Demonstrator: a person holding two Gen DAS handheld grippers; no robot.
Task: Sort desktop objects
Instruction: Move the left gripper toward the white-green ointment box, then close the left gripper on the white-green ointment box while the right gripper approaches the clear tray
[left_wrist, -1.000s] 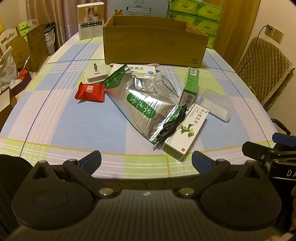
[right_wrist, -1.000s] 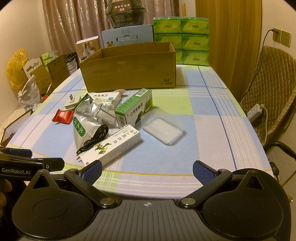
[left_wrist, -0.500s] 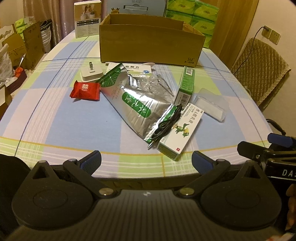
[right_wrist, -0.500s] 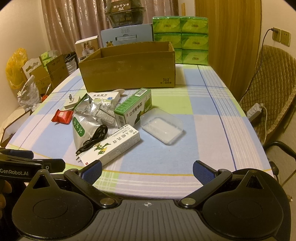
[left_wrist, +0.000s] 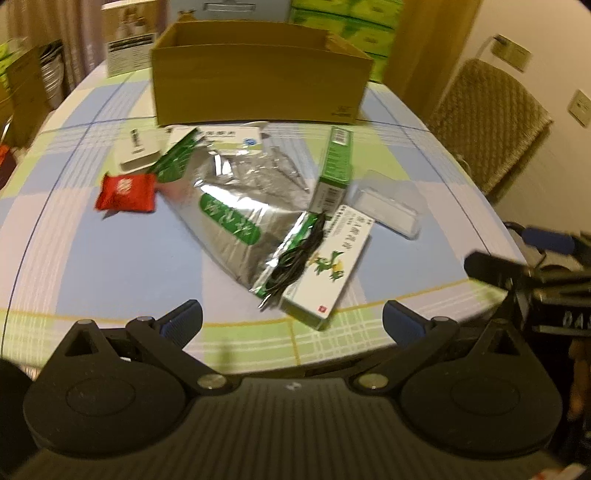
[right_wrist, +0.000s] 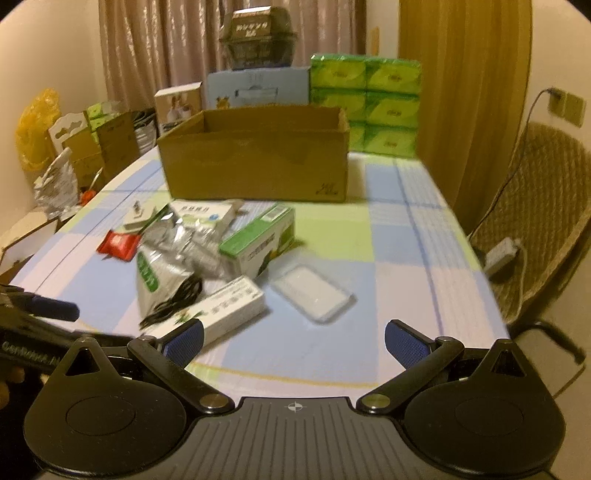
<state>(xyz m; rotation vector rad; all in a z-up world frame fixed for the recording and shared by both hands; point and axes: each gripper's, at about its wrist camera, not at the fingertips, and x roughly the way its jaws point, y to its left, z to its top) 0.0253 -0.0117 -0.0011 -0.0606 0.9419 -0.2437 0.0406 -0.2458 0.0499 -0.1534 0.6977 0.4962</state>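
A counter (right_wrist: 406, 236) covered by a blue, green and white checked cloth is seen, with an open brown cardboard box (right_wrist: 258, 158) standing at its far middle. Just in front of the box, a silver foil pouch with a green label (left_wrist: 236, 206), a green-and-white carton (right_wrist: 258, 240), a white printed carton (left_wrist: 328, 266), a clear plastic tray (right_wrist: 314, 293), a red sachet (left_wrist: 125, 192) and a black cable (left_wrist: 295, 254) are heaped together. The left tool (left_wrist: 291, 319) and the right tool (right_wrist: 293, 338) are both held spread and empty at the near edge.
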